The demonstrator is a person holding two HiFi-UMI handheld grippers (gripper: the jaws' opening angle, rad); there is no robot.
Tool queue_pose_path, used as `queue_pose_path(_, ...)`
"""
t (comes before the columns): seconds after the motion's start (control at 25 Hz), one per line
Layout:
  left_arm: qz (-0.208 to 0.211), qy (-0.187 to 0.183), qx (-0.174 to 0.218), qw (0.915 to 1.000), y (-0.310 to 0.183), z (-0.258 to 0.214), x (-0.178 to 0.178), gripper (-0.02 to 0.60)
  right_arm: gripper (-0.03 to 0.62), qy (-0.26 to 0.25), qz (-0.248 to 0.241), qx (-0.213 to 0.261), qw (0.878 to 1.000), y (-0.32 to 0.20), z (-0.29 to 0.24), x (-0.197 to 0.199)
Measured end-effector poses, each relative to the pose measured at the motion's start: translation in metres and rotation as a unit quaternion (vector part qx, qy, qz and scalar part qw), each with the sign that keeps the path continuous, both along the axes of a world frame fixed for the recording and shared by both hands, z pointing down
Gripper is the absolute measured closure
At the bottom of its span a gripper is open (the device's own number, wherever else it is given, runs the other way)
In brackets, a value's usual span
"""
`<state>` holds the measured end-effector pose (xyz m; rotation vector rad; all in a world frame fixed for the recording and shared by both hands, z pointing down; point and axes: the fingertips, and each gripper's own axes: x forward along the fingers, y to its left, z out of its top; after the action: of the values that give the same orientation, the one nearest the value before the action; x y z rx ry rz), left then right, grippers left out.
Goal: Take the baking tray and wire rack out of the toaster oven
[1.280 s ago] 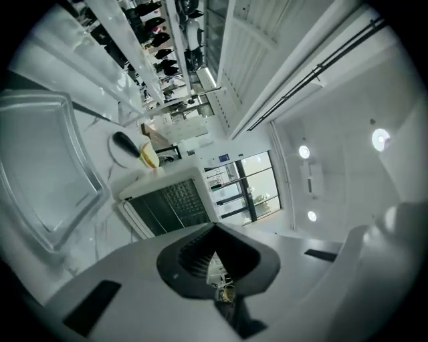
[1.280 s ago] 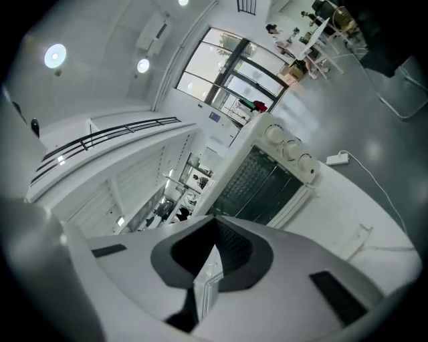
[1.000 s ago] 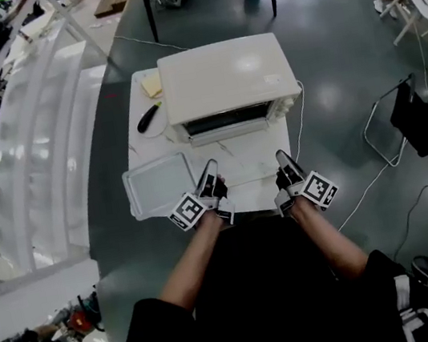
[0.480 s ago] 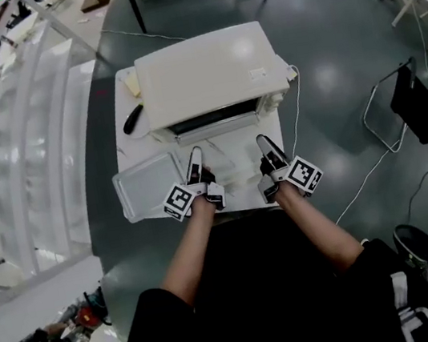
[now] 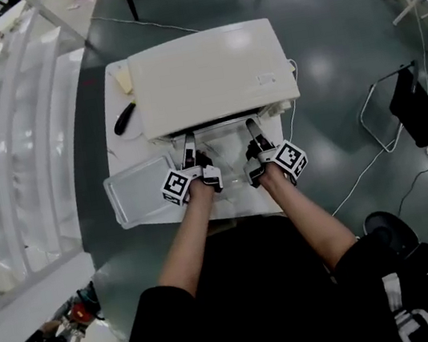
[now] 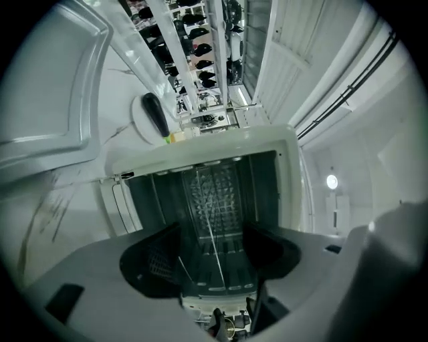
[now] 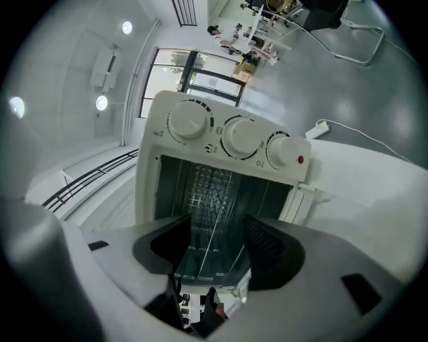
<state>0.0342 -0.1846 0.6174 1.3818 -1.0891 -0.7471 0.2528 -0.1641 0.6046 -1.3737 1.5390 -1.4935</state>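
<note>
A cream toaster oven [image 5: 210, 73] stands on the white table [image 5: 235, 199] with its door down. In the head view my left gripper [image 5: 188, 144] and right gripper [image 5: 252, 127] reach side by side over the door, at the oven mouth. Seen edge-on inside the dark cavity, the wire rack [image 6: 212, 230] is a thin line in the left gripper view. That line runs ahead of my left gripper [image 6: 212, 252], whose jaws are opening with nothing pressed between them. My right gripper [image 7: 214, 244] is opening too, facing the wire rack [image 7: 210, 220]. The baking tray [image 5: 142, 189] lies on the table, left of my left gripper.
A black-handled tool [image 5: 124, 118] and a yellow pad [image 5: 124, 80] lie left of the oven. Three knobs [image 7: 235, 137] line the oven's right side. A white cable [image 5: 340, 194] trails off the table to the floor. A black chair [image 5: 415, 112] stands to the right.
Both grippers have moved forward from the table's front edge to the oven mouth. Their jaws, shut before, now stand apart.
</note>
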Motion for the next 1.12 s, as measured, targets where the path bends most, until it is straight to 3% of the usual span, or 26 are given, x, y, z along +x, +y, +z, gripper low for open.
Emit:
queue_pose_path(0.48, -0.072, 0.041, -0.009, 0.9965, -0.055, 0.028, 0.003, 0.301, 0.349, 0.036, -0.009, 0.01, 0.999, -0.069, 0.019, -0.014)
queue_pose_path(0.64, -0.074, 0.032, -0.016, 0.9966, -0.061, 0.031, 0.005, 0.301, 0.349, 0.032, -0.001, 0.014, 0.999, -0.081, 0.018, -0.018)
queue_pose_path(0.8, -0.066, 0.059, 0.012, 0.996, -0.076, 0.024, 0.012, 0.301, 0.352, 0.007, 0.025, 0.008, 1.0, -0.092, 0.021, -0.014)
queue_pose_path(0.96, -0.069, 0.05, -0.002, 0.9964, -0.08, 0.028, 0.013, 0.304, 0.378, 0.005, 0.038, 0.003, 0.999, -0.095, 0.025, -0.007)
queue_pose_path(1.04, -0.07, 0.029, -0.008, 0.9971, -0.079, 0.029, 0.009, 0.35, 0.39, 0.001, 0.042, 0.003, 0.999, -0.096, 0.026, -0.005)
queue_pose_path(1.12, -0.075, 0.024, -0.008, 0.9969, -0.081, 0.029, 0.008, 0.413, 0.456, -0.001, 0.04, 0.006, 0.999, -0.098, 0.026, -0.003)
